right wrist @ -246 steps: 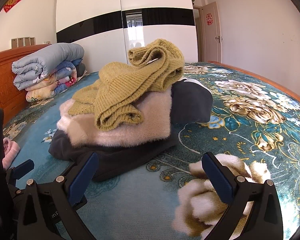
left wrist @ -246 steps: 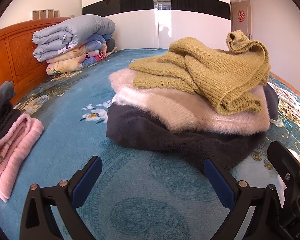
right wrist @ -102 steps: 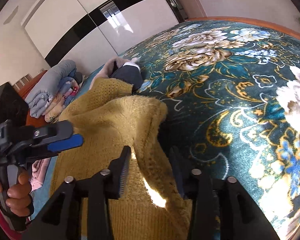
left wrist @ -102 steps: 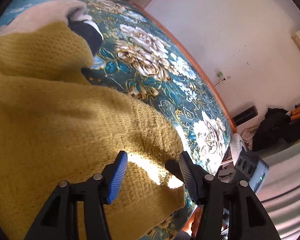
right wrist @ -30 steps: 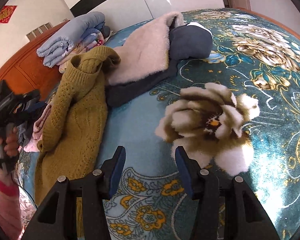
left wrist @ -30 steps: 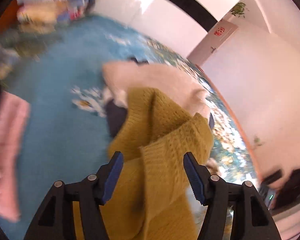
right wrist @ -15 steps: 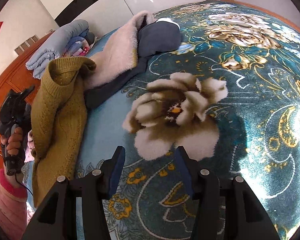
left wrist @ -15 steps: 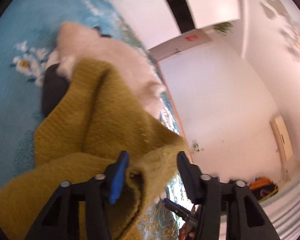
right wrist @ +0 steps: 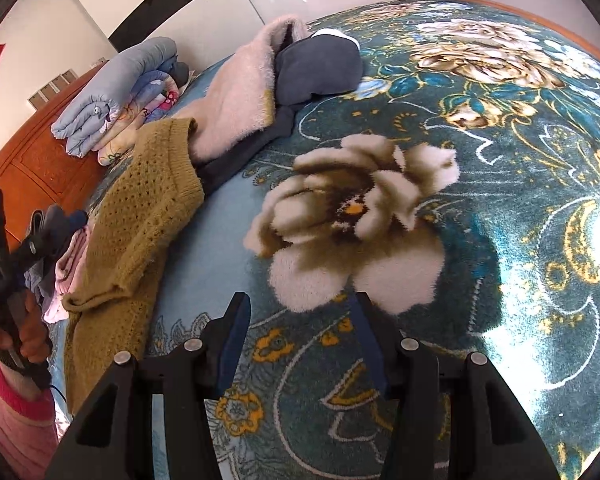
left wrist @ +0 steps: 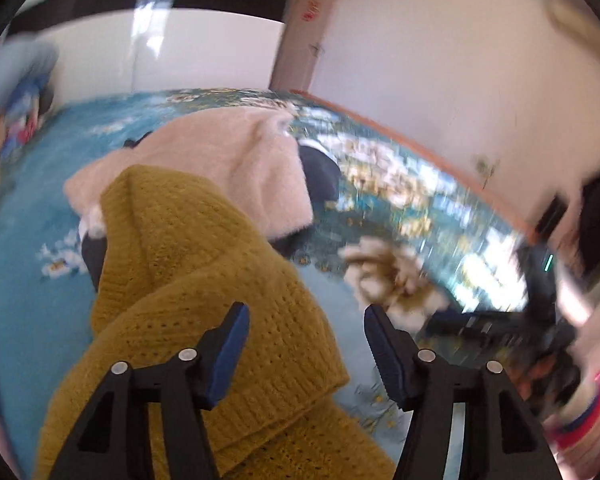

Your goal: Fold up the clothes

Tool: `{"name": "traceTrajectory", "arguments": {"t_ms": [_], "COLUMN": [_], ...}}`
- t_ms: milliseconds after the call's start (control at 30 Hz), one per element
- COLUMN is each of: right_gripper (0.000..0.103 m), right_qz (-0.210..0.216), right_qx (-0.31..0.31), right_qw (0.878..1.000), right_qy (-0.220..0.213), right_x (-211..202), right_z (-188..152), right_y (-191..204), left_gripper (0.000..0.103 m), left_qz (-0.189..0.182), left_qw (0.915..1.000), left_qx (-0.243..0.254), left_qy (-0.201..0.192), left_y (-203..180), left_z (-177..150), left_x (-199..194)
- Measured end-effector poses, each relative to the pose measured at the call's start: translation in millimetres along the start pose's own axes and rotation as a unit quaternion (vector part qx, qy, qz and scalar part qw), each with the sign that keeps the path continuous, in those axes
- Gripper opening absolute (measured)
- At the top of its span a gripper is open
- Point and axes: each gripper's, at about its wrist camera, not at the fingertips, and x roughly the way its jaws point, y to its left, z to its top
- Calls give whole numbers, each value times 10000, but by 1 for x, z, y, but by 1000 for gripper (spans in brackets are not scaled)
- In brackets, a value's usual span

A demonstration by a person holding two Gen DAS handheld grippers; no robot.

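One mustard-yellow knitted sweater [right wrist: 140,216] with an open, holey stitch and a ribbed hem lies stretched along the left part of the bed, its far end bunched against the clothes heap and its near end trailing toward the bed's edge. In my left wrist view the same knit [left wrist: 204,280] fills the near left, folded over itself in thick rolls, and my left gripper [left wrist: 306,344] hangs over it with its blue-padded jaws spread wide and nothing between them. My right gripper [right wrist: 298,334] hovers over bare blanket to the right of the sweater, jaws parted a moderate way, empty. Beyond the sweater sit two more garments: one fluffy pale-pink sweater [right wrist: 244,92], soft and long-piled, draped on one dark navy fleece garment [right wrist: 316,68] that bulges out to its right. All of this rests on a plush teal blanket with large cream and gold flowers [right wrist: 500,152]; one big cream blossom lies just ahead of my right jaws. At the far left, against a carved orange-brown wooden headboard [right wrist: 36,160], is one stack of folded quilts, pale blue on top and floral below [right wrist: 116,96]. Near the left edge a small pink folded garment [right wrist: 72,264] peeks from under the sweater's side, and my left hand [right wrist: 28,328], in a pink sleeve, grips the left gripper's handle.
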Motion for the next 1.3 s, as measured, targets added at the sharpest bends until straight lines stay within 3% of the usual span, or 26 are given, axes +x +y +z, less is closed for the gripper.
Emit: {"name": "traceTrajectory", "arguments": {"t_ms": [67,133,300,333,367,400,433,467,667,800,867,967,1067,1167,1300], "right_gripper": [54,54,54,54,54,54,54,54,54,54,54,65,67,67,67], "right_qz": [4,8,24,26,27,29,30,32,78,745,1243,2010,2549,2827,2744], "right_qx": [14,28,49,51,53,55,57,59,79,182,204,242,334,441,120], "right_qw": [10000,10000,10000,10000,10000,10000,10000,10000,9999,9971,9920,9792,9658,9567,9583], "right_qy": [-3,-7,-9,-9,-10,-10,-11,-11,-11,30,56,149,340,539,791], "right_x": [0,0,-1,-1,-1,-1,-1,-1,-1,10,19,36,61,89,124], "right_z": [-1,-1,-1,-1,-1,0,0,0,3,22,36,59,82,106,137], "right_y": [0,-1,-2,-2,-2,-2,-2,-2,-2,19,37,73,110,145,203], "left_gripper": [68,70,70,65,44,31,20,16,15,15,15,15,15,14,14], "left_qz": [416,931,1680,1677,1685,1661,1603,1548,1158,917,899,997,1026,930,775], "left_qw": [9974,9896,9756,9770,9785,9810,9840,9865,9895,9821,9804,9780,9762,9747,9758], "left_qx": [553,996,1146,1041,918,742,525,300,-739,-1305,-1430,-1565,-1702,-1867,-1898], "left_qy": [206,452,822,804,754,675,572,447,-447,-1005,-1017,-956,-870,-804,-760], "left_y": [-21,-39,-43,-40,-36,-31,-23,-15,32,60,68,77,84,91,90], "left_z": [-9,-16,-28,-28,-28,-26,-23,-22,-38,-56,-74,-98,-118,-133,-142], "left_x": [13,31,63,62,60,56,48,39,-46,-105,-122,-139,-150,-157,-154]}}
